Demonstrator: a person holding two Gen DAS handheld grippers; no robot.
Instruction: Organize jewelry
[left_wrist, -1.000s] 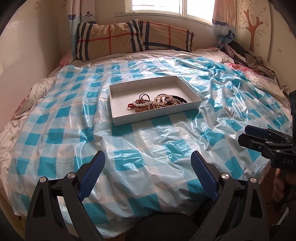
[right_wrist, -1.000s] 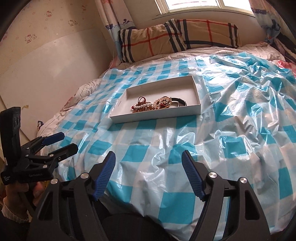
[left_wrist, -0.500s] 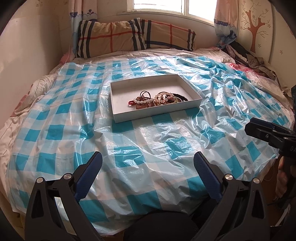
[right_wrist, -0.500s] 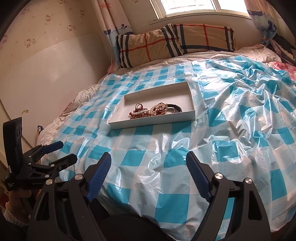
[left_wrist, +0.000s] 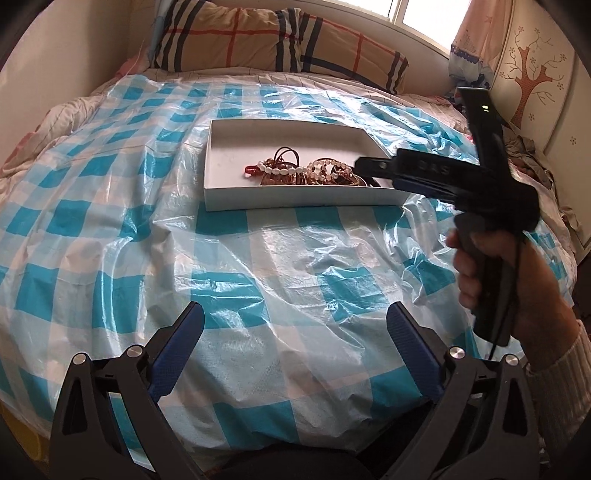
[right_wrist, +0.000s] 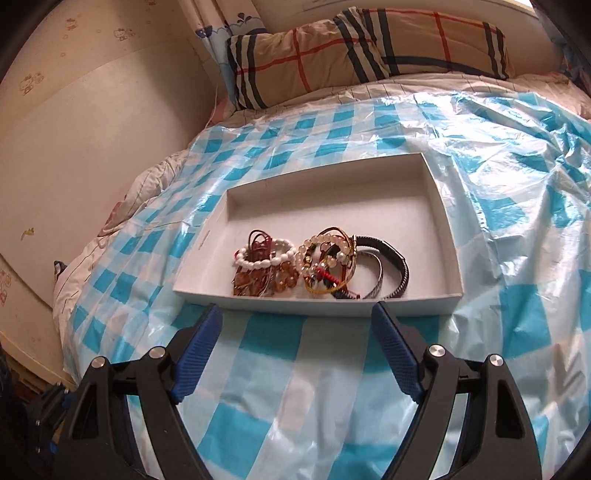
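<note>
A shallow white box lies on a bed under a blue-and-white checked plastic sheet. The jewelry sits heaped toward the box's near wall: a white bead bracelet over brown cords on the left, a pale bead bracelet tangled with gold and red pieces in the middle, and a dark band on the right. The right gripper hovers just before the box's near wall, fingers spread wide with nothing between them. The left gripper hangs over bare sheet well short of the box, its jaws having just been opening, also empty. A plaid pillow lies at the bed's head
</note>
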